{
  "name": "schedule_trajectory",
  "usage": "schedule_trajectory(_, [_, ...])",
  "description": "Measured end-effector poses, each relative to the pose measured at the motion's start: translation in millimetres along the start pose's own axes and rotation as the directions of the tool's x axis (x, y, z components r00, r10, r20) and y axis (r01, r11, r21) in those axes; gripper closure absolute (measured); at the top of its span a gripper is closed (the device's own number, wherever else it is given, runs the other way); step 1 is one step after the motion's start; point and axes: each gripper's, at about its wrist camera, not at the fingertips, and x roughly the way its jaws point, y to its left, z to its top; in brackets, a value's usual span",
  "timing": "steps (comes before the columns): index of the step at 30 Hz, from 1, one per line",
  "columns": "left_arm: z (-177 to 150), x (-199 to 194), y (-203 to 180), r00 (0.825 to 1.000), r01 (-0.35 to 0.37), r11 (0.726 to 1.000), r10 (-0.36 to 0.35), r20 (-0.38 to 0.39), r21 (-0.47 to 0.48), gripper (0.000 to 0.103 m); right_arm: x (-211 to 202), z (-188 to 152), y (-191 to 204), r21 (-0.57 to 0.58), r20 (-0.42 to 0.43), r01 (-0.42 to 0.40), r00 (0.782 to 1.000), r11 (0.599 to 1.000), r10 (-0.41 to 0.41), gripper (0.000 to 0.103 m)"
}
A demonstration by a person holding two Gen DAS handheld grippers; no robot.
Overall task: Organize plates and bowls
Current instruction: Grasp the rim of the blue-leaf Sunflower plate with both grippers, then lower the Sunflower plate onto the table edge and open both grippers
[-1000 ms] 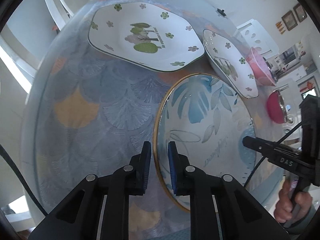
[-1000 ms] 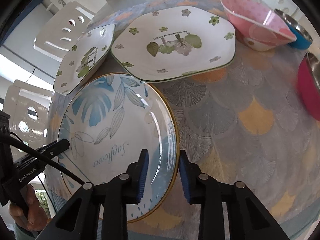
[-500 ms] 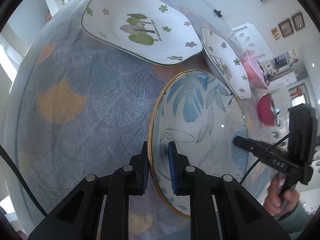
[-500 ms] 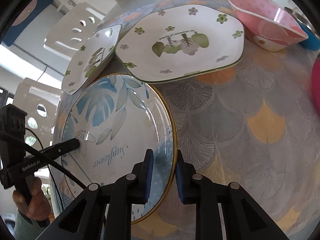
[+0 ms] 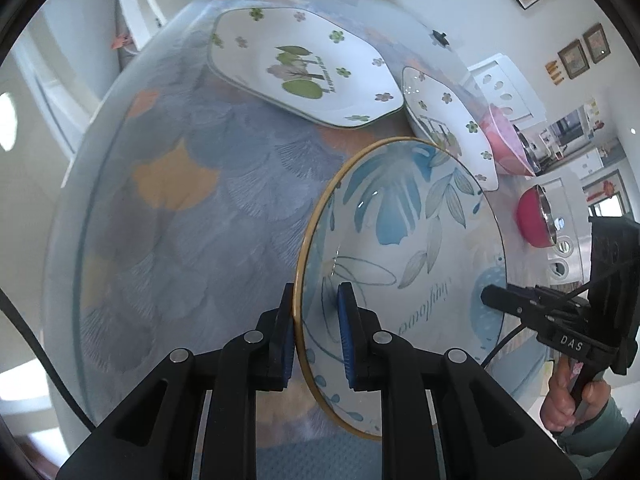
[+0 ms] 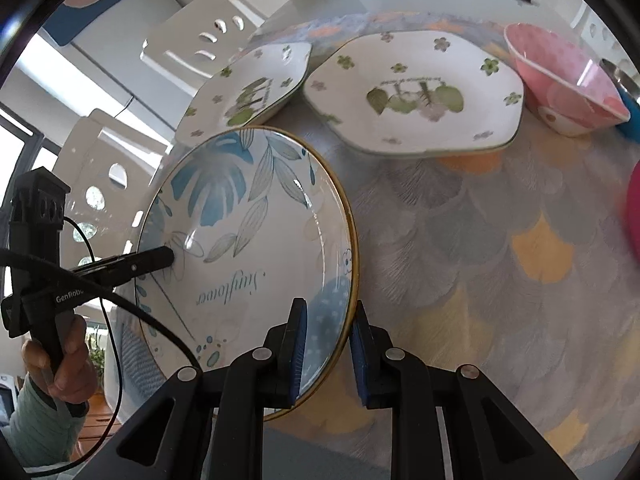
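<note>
- Left wrist view: your left gripper [image 5: 316, 330] clamps the near rim of the blue leaf plate [image 5: 404, 248], one pad under the gold edge and one on the inner face. A second ago those pads straddled the rim with slack on both sides; now the plate is tipped up off the tablecloth [image 5: 192, 216].
- To the left of the plate, the patterned cloth runs bare out to the round table edge, the widest free space in this view.
- Beyond the plate's far rim sit the large hexagonal plate [image 5: 304, 68] and the small flowered dish [image 5: 452, 120], the dish just beside the blue plate's upper edge.
- Further right, the pink bowl [image 5: 504, 144] and the red bowl [image 5: 534, 216] stand near the table's edge.
- Right wrist view: your right gripper [image 6: 328, 352] grips the opposite rim of the same plate [image 6: 248, 232], which has risen and tilted since the earlier frame.
- At left the other tool's finger rests on the plate's inner face, your hand [image 6: 64, 364] below it, past the table edge.
- Right of the plate, open cloth [image 6: 480, 240] stretches toward the red bowl [image 6: 632, 208] at the frame's edge.
- Behind, the small dish [image 6: 248, 88], the hexagonal plate [image 6: 416, 92] and the pink bowl [image 6: 560, 80] line up left to right, close together.
</note>
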Motion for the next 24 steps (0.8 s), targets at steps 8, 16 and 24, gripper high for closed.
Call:
schedule_trajectory(8, [-36.1,-23.1,8.4,0.998,-0.068,0.997,0.068,0.001,-0.044,0.087,5.8,-21.3,29.5,-0.035,-0.081,0.006,0.997,0.999,-0.008,0.083])
schedule_trajectory(16, [-61.9,-20.9,18.3,0.996,-0.084,0.992,0.083,-0.012,-0.096,0.087,16.6,-34.7,43.2,-0.051,-0.127,-0.005,0.992,0.999,-0.002,0.083])
schedule_trajectory(24, [-73.2,-15.8,26.4,0.997,-0.076,0.984,0.078,0.007,-0.163,0.085,22.7,-41.3,47.0,-0.035,-0.124,-0.004,0.992,0.999,0.000,0.083])
